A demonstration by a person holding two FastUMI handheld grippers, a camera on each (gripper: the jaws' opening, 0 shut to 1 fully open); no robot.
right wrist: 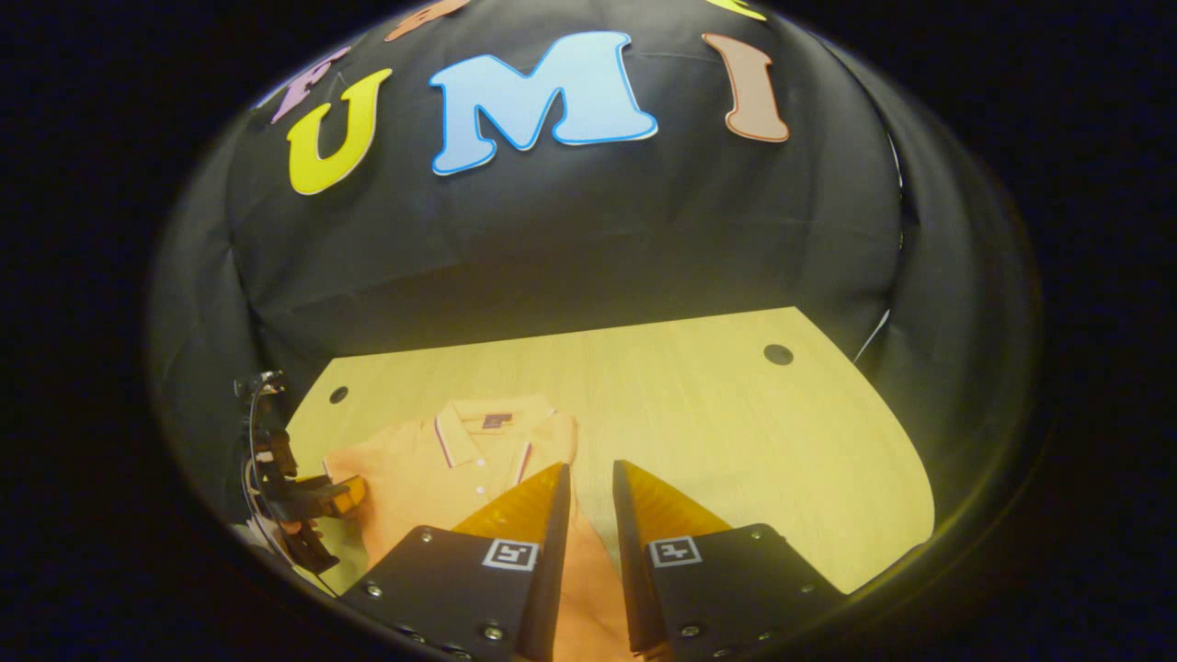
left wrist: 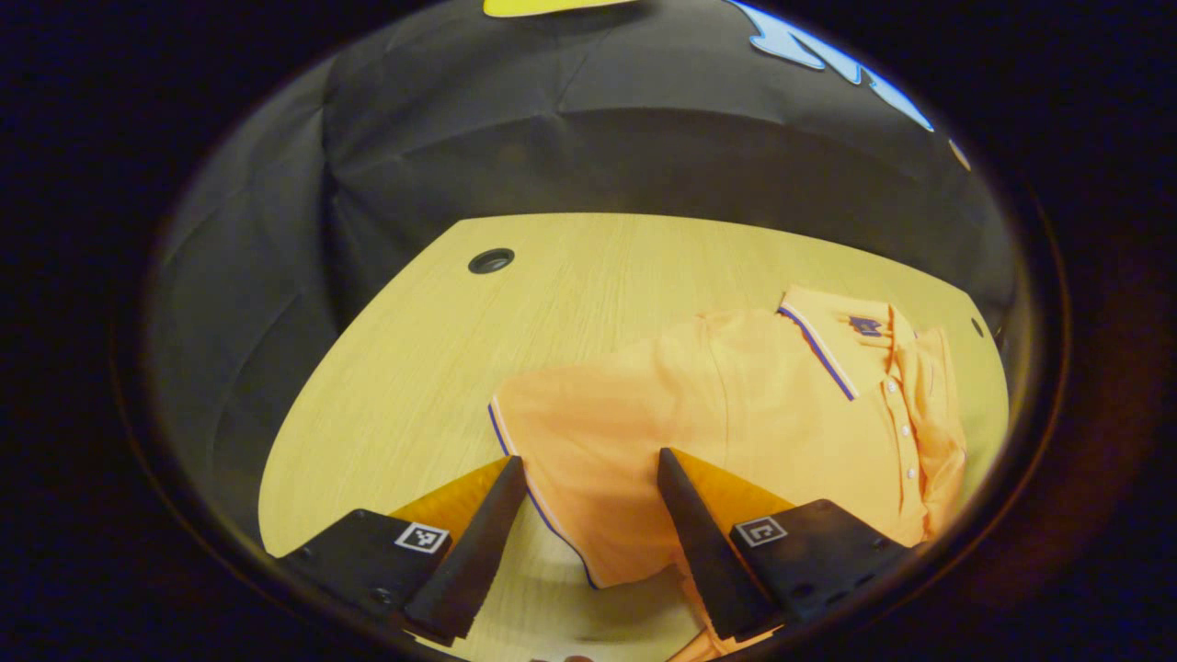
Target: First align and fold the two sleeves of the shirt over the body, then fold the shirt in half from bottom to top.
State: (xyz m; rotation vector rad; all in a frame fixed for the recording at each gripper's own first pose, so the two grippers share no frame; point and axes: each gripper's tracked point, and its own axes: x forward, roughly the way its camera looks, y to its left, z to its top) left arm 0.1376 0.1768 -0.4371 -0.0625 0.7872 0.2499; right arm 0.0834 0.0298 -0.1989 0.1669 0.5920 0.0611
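An orange polo shirt (left wrist: 736,405) lies flat on the wooden table (left wrist: 414,368), its collar (left wrist: 828,345) toward the far right in the left gripper view. One blue-trimmed sleeve (left wrist: 570,432) spreads toward me. My left gripper (left wrist: 589,457) stands open low over it, one finger on each side of the sleeve's hem. In the right gripper view the shirt (right wrist: 414,469) lies at the left with its collar (right wrist: 483,425) away from me. My right gripper (right wrist: 590,466) has its fingers close together, with orange sleeve cloth (right wrist: 579,561) filling the gap. The left gripper (right wrist: 313,496) shows by the shirt's far side.
The table (right wrist: 736,441) has round cable holes (left wrist: 490,261) (right wrist: 778,354) near its back corners. Bare wood stretches left of the shirt in the left gripper view and right of it in the right gripper view. Black cloth walls close in the back and sides.
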